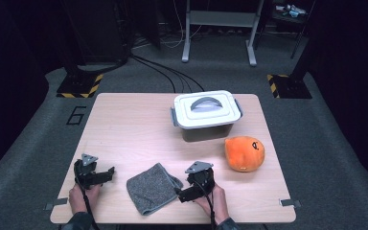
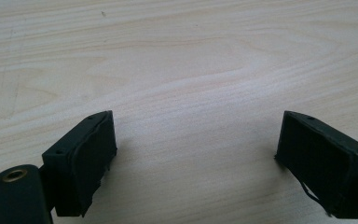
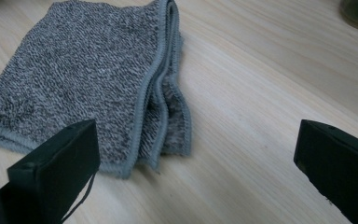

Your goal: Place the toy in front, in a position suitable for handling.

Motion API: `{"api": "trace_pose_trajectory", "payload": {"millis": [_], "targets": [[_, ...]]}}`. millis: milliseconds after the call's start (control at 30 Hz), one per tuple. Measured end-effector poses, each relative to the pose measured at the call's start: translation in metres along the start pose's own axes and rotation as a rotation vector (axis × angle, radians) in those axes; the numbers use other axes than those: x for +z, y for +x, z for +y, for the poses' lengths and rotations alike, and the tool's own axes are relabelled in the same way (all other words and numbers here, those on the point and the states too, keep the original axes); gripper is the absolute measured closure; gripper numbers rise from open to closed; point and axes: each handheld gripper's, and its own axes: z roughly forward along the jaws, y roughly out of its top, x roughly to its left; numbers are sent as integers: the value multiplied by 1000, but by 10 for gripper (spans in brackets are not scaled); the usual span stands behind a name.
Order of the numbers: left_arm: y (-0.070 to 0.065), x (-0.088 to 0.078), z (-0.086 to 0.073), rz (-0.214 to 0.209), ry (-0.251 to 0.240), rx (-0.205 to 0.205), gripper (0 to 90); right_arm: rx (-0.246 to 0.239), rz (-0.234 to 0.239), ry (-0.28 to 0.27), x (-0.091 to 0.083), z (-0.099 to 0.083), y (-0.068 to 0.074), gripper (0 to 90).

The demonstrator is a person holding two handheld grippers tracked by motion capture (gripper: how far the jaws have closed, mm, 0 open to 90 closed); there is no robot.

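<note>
On the near half of the table (image 1: pixel 124 124) your two grippers flank a folded grey cloth (image 1: pixel 152 188), which lies just at nine o'clock of your right gripper (image 1: pixel 184 191) and at three o'clock of your left gripper (image 1: pixel 106 173). Your right gripper's jaws stand wide apart with nothing between them; in the right gripper view the cloth's stitched, layered edge (image 3: pixel 161 93) sits just ahead of the left jaw, with bare wood ahead of the right one. Your left gripper's jaws are also spread wide over bare wood, holding nothing. At twelve o'clock of the cloth there is open tabletop up to the far edge; the near edge runs close below the cloth and your hands. At one o'clock stands a lidded grey box (image 1: pixel 206 115) with a handle on its white lid, and at two o'clock of your right gripper lies an orange plush toy (image 1: pixel 244 153). The tabletop is pale wood grain; around it the floor is dark grey carpet (image 1: pixel 38 143), with cables (image 1: pixel 167 72) and a metal stand (image 1: pixel 219 28) beyond the far edge.
</note>
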Motion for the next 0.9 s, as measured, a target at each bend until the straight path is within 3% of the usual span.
{"api": "trace_pose_trajectory", "payload": {"millis": [133, 367, 900], "targets": [[0, 0, 0, 0, 0, 0, 115, -27, 14, 8, 9, 4, 6, 21], [0, 0, 0, 0, 0, 0, 115, -51, 25, 44, 24, 7, 14, 187], [0, 0, 0, 0, 0, 0, 115, -67, 53, 86, 35, 9, 16, 439]]}}
